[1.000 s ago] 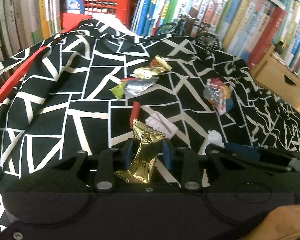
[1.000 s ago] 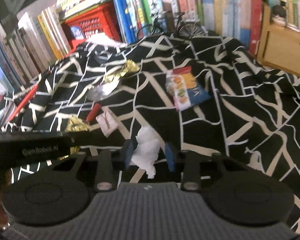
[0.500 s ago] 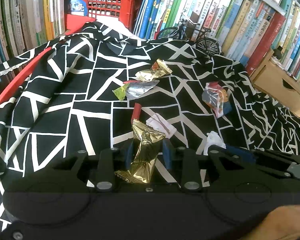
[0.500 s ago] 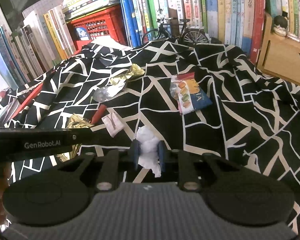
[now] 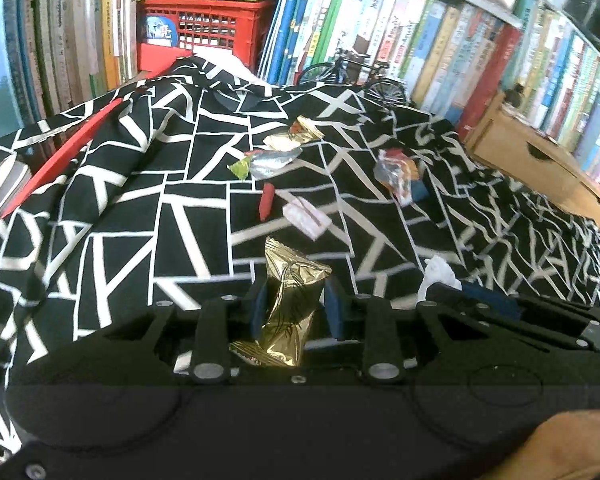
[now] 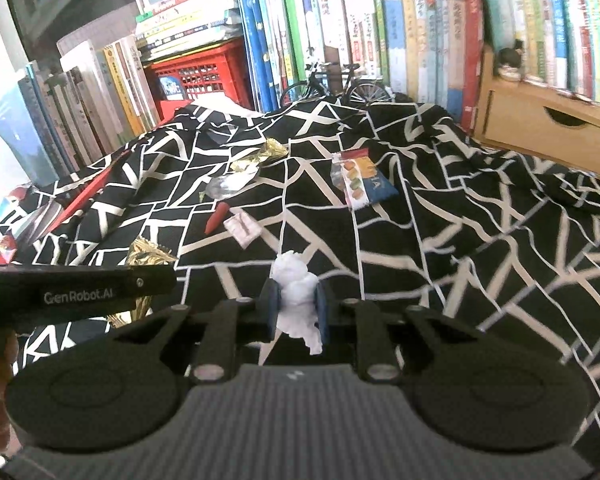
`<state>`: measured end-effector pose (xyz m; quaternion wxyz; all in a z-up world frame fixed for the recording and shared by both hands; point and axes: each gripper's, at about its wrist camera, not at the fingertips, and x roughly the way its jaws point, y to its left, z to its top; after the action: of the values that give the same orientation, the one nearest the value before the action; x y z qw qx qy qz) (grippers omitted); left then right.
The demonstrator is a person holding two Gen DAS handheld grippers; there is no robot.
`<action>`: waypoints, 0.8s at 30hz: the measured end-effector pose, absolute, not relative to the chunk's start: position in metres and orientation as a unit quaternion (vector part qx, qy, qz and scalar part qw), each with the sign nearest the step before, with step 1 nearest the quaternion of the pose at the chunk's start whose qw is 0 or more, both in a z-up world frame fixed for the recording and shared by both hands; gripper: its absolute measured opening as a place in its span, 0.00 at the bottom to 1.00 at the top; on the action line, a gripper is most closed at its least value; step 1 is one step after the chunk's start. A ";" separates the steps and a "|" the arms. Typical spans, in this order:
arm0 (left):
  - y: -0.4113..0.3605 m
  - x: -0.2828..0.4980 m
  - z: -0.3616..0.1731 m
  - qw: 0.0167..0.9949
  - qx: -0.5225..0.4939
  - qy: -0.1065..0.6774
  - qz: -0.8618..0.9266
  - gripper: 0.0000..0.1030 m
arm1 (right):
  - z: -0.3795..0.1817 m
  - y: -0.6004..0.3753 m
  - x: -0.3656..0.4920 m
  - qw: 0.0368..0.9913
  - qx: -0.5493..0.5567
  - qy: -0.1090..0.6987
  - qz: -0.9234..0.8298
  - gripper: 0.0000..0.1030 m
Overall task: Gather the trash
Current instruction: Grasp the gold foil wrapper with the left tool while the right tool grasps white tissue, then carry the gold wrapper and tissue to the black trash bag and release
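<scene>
My left gripper (image 5: 296,298) is shut on a crumpled gold wrapper (image 5: 290,320), held clear above the black-and-white cloth (image 5: 140,208). My right gripper (image 6: 296,306) is shut on a white tissue wad (image 6: 294,280), also lifted off the cloth. In the right wrist view the left gripper shows as a black bar (image 6: 80,292) at the left, with the gold wrapper (image 6: 148,256) behind it. More trash lies on the cloth: a red scrap (image 5: 267,200), a white wrapper (image 5: 306,216), a silver wrapper (image 5: 274,160), a gold-orange wrapper (image 5: 296,134) and a snack bag (image 6: 360,182).
Books line the back and both sides. A red crate (image 5: 204,28) stands at the back left, a model bicycle (image 5: 352,72) at the back middle. A wooden drawer box (image 6: 540,120) sits at the right. A red edge (image 5: 60,156) shows under the cloth at the left.
Both grippers have risen and drawn back from the cloth with their loads. The right gripper's pads have closed in on the tissue, which stood loose between them before.
</scene>
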<state>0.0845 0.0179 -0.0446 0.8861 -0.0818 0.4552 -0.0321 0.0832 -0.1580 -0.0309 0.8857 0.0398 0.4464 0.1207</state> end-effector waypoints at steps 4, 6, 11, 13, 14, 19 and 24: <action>0.025 0.049 -0.035 0.889 -0.076 0.449 -0.044 0.28 | -0.016 -0.154 0.048 0.894 0.039 0.434 0.106 0.23; 0.030 0.028 -0.031 0.890 -0.075 0.447 -0.053 0.27 | -0.008 -0.151 0.029 0.899 0.038 0.425 0.097 0.23; 0.043 -0.029 -0.018 0.896 -0.061 0.433 -0.078 0.27 | 0.011 -0.143 -0.031 0.913 0.033 0.400 0.075 0.23; 0.048 -0.055 -0.012 0.899 -0.054 0.427 -0.087 0.27 | 0.018 -0.142 -0.055 0.917 0.035 0.392 0.065 0.23; 0.050 -0.066 -0.009 0.899 -0.050 0.425 -0.089 0.27 | 0.021 -0.142 -0.066 0.918 0.039 0.390 0.062 0.23; 0.057 -0.124 0.002 0.897 -0.043 0.428 -0.098 0.27 | 0.040 -0.139 -0.122 0.921 0.045 0.383 0.052 0.23; 0.057 -0.174 0.006 0.895 -0.048 0.434 -0.093 0.27 | 0.050 -0.135 -0.160 0.920 0.037 0.385 0.068 0.23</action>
<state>-0.1738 0.0573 0.0058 0.8950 -0.0476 0.4338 -0.0926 -0.1599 -0.1347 0.0498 0.9199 0.0367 0.3846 0.0677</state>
